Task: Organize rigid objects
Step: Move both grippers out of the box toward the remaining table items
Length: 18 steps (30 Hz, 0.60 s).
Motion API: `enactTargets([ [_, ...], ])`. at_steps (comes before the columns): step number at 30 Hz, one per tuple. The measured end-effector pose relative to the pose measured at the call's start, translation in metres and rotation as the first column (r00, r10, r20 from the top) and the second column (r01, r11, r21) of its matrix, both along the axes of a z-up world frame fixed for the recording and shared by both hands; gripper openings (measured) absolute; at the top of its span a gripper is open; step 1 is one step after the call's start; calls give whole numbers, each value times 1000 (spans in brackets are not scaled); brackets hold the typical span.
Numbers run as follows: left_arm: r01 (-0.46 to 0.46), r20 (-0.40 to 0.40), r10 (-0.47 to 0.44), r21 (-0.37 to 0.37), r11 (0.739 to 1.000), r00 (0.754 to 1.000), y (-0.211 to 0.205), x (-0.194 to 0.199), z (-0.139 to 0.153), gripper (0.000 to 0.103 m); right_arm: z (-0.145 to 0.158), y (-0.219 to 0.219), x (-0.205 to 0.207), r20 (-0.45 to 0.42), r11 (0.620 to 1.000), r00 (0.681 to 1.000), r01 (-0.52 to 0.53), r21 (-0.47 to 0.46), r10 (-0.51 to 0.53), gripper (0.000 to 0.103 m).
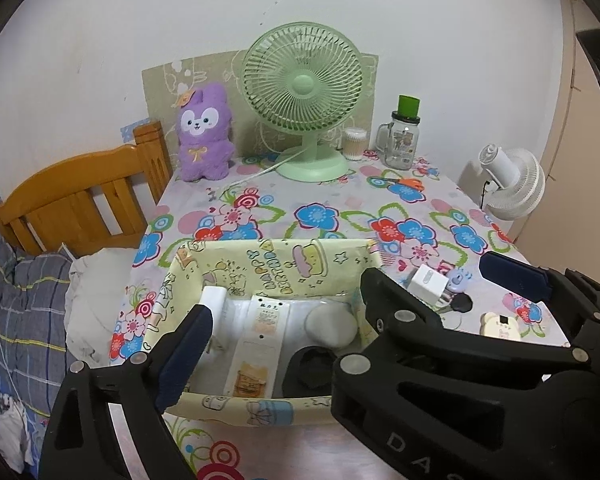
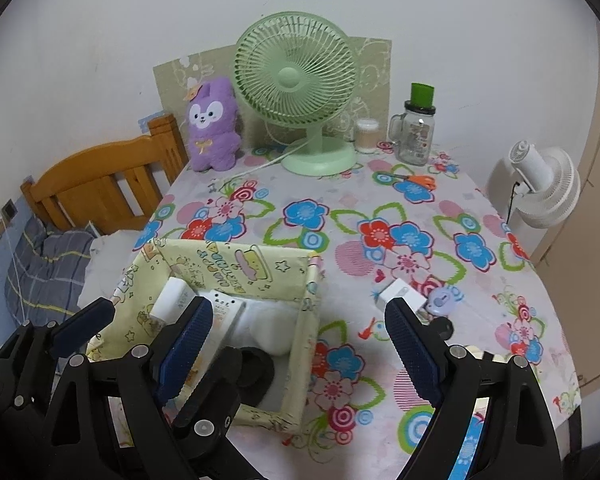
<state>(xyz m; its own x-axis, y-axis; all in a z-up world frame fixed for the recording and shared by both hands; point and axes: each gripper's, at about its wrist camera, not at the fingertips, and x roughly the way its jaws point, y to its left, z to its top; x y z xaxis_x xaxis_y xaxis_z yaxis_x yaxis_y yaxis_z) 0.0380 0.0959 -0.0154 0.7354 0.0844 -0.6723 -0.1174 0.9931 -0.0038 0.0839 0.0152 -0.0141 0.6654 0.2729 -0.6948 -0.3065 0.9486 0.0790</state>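
Both my left gripper (image 1: pixel 284 316) and right gripper (image 2: pixel 296 344) stood wide apart, empty. The white charger (image 2: pixel 402 294) lay just ahead of my right one, outside the box (image 2: pixel 300 360); it looked light, hard and smooth, best pinched across its flat sides.

At the back of the counter (image 1: pixel 340 200), against the wall, a green fan (image 1: pixel 302 96) stands between a purple plush (image 1: pixel 205 132) on its left and a cotton-swab tub (image 1: pixel 355 143) and a green-capped glass jar (image 1: pixel 401 140) on its right. Orange-handled scissors (image 1: pixel 402 183) lie on the flowered cloth in front of the jar. A wooden headboard (image 1: pixel 80 204) and plaid bedding (image 1: pixel 24 304) sit left of the counter, a white fan (image 1: pixel 514 182) to its right.
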Motion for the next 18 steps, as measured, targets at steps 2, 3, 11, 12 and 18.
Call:
enactTargets([
  [2,4,6,-4,0,1000,1000,-5,-1,3,95,3,-5,-2,9,1000,1000,7,-1,-7,90],
  [3,7,9,-7,-2,1000,1000,-7,-2,4,95,5,-7,-3,15,1000,1000,10,-2,-10,90],
  [11,18,28,-18,5,1000,999,-23,-6,12,96,16,-25,-10,46,1000,999,16,-7,-16,90],
  [12,19,31,-19,6,1000,999,-26,-7,13,96,17,-27,-10,49,1000,999,16,-7,-15,90],
  [18,26,48,-27,6,1000,999,-35,-12,18,96,24,-37,-16,79,1000,997,13,-11,-12,90],
])
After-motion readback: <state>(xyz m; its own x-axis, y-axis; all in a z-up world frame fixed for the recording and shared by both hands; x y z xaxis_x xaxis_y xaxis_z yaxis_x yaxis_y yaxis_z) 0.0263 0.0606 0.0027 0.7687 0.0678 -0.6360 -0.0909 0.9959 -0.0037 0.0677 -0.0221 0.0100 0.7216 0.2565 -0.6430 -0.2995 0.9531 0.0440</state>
